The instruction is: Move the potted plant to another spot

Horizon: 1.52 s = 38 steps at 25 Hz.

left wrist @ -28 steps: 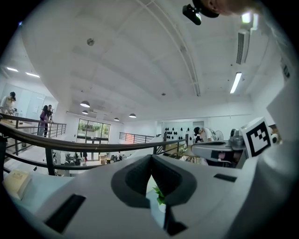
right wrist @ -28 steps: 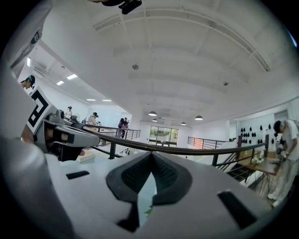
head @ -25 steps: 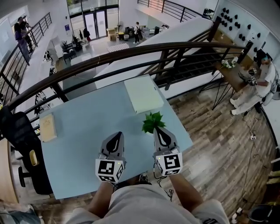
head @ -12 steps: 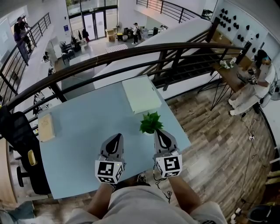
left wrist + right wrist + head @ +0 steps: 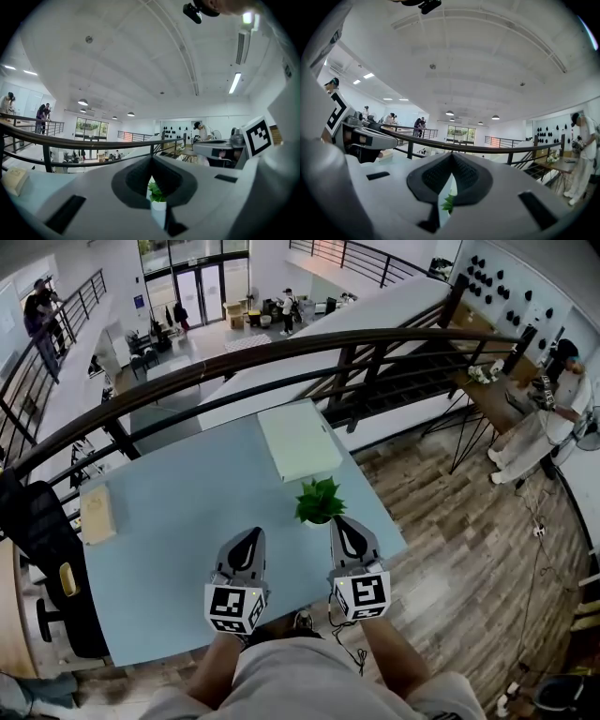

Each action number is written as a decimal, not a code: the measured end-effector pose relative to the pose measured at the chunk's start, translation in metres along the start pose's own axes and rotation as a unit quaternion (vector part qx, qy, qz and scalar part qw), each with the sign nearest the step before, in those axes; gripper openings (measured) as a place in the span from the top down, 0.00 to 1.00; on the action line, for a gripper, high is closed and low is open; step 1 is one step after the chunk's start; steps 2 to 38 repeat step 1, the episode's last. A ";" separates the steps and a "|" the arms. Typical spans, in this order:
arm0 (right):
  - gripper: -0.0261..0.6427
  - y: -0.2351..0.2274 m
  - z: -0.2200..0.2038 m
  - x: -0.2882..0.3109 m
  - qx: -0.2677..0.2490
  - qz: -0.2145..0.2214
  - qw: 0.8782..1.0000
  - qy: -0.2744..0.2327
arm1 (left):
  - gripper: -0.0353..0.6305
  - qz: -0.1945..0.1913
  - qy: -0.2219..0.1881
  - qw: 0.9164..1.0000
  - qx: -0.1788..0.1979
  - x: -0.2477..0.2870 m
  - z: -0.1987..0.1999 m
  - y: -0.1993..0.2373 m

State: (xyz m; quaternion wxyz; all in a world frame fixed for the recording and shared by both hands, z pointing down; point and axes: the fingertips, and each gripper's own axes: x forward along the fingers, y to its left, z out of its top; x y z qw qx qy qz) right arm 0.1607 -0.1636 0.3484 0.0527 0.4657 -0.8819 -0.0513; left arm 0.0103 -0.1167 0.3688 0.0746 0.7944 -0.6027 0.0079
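A small potted plant [image 5: 319,501] with green leaves in a white pot stands on the light blue table [image 5: 178,521], near its right edge. My right gripper [image 5: 343,519] is shut and empty, its tip just right of and behind the pot. My left gripper [image 5: 250,532] hovers shut over the table, to the left of the plant and apart from it. In the left gripper view the plant [image 5: 156,193] shows through the slit under the closed tips [image 5: 151,159]. The right gripper view shows only a few leaves [image 5: 449,202] below its closed tips [image 5: 452,157].
A pale green pad [image 5: 298,439] lies at the table's far side beyond the plant. A tan box [image 5: 97,514] sits at the left edge. A dark railing [image 5: 281,351] runs behind the table. A black chair [image 5: 37,540] stands on the left. A person [image 5: 544,427] works at a far desk.
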 end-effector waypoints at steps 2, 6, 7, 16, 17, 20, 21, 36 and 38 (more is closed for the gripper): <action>0.96 -0.001 0.001 -0.001 -0.001 0.000 1.000 -0.001 | 0.93 0.000 0.001 1.000 0.000 0.000 0.000 -0.001; 0.96 -0.001 0.001 -0.001 -0.001 0.000 1.000 -0.001 | 0.93 0.000 0.001 1.000 0.000 0.000 0.000 -0.001; 0.96 -0.001 0.001 -0.001 -0.001 0.000 1.000 -0.001 | 0.93 0.000 0.001 1.000 0.000 0.000 0.000 -0.001; 0.96 -0.001 0.001 -0.001 -0.001 0.000 1.000 -0.001 | 0.93 0.000 0.001 1.000 0.000 0.000 0.000 -0.001; 0.96 -0.001 0.001 -0.001 -0.001 0.000 1.000 -0.001 | 0.93 0.000 0.001 1.000 0.000 0.000 0.000 -0.001; 0.96 -0.001 0.001 -0.001 -0.001 0.000 1.000 -0.001 | 0.93 0.000 0.001 1.000 0.000 0.000 0.000 -0.001; 0.96 -0.001 0.001 -0.001 -0.001 0.000 1.000 -0.001 | 0.93 0.000 0.001 1.000 0.000 0.000 0.000 -0.001; 0.96 -0.001 0.001 -0.001 -0.001 0.000 1.000 -0.001 | 0.93 0.000 0.001 1.000 0.000 0.000 0.000 -0.001; 0.96 -0.001 0.001 -0.001 -0.001 0.000 1.000 -0.001 | 0.93 0.000 0.001 1.000 0.000 0.000 0.000 -0.001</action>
